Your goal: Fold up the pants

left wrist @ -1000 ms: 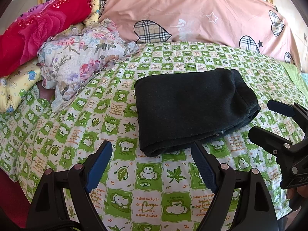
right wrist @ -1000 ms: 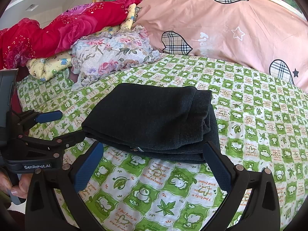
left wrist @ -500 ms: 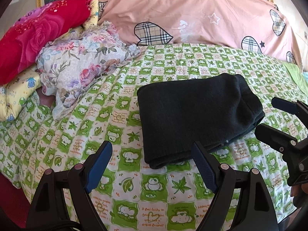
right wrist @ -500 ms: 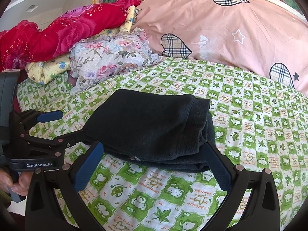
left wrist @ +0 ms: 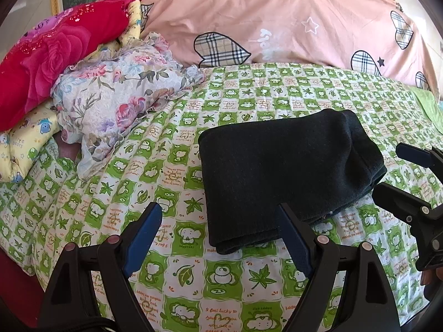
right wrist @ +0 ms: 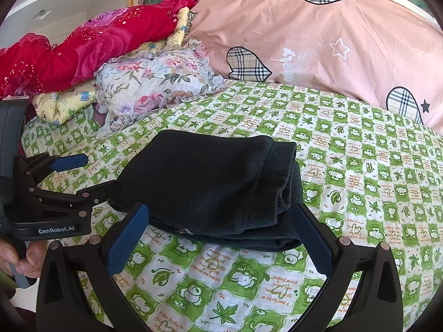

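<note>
**2 open tongs, 1 folded bundle: the job looks all but done**

1 bed [left wrist: 249,276] fills both views, covered in a green-and-white checked sheet with leaves and cartoon animals. Across its far side lies a large pink pillow [left wrist: 277,27] printed with plaid hearts. To the left sits a heap of bedding: a red rose-print quilt [left wrist: 55,49], a pale floral quilt [left wrist: 116,96] below it, and a yellow cartoon-print pillow [left wrist: 25,144] at the edge.

The pants [left wrist: 282,171] lie near the middle of the sheet as a compact dark rectangle, several layers thick. The stacked layers show along the near edge and at the right end, where the top layer stops a little short of the ones beneath. No leg or waistband trails loose, as far as either view shows.

The left tongs [left wrist: 218,238] hang above the sheet at the bundle's near left corner, spread wide and holding nothing. The right tongs [right wrist: 221,235] are likewise spread wide and empty, straddling the bundle's near edge without gripping it. A hand [right wrist: 16,260] shows on the left handle in the right view.

Judging by this, the folding itself is finished. What may remain is at most squaring the uneven right end or smoothing the top.
</note>
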### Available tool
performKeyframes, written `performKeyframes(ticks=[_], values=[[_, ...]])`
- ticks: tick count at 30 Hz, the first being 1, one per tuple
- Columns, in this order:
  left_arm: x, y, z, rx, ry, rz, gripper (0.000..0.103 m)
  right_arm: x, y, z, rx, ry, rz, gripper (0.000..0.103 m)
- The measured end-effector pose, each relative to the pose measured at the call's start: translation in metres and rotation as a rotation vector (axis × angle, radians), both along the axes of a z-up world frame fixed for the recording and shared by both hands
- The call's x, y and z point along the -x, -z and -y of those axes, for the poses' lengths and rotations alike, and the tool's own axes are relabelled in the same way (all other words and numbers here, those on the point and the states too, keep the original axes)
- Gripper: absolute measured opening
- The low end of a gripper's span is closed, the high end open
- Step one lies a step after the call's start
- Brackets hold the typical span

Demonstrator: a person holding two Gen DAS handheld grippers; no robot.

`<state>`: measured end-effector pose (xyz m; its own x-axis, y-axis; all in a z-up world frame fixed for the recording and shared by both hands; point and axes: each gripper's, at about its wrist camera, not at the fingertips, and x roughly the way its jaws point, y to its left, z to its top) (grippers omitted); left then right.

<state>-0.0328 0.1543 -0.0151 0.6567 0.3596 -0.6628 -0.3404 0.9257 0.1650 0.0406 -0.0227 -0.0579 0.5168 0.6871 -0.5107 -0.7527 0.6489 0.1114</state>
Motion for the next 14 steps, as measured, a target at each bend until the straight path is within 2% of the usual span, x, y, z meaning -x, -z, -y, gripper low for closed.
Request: performKeyframes(ticks=[14], values=[[-0.01,-0.01,0.025,-0.026,0.03,-0.017,0.085,-0.005,0.004,0.019,-0.066,0.035,-0.062,0.103]])
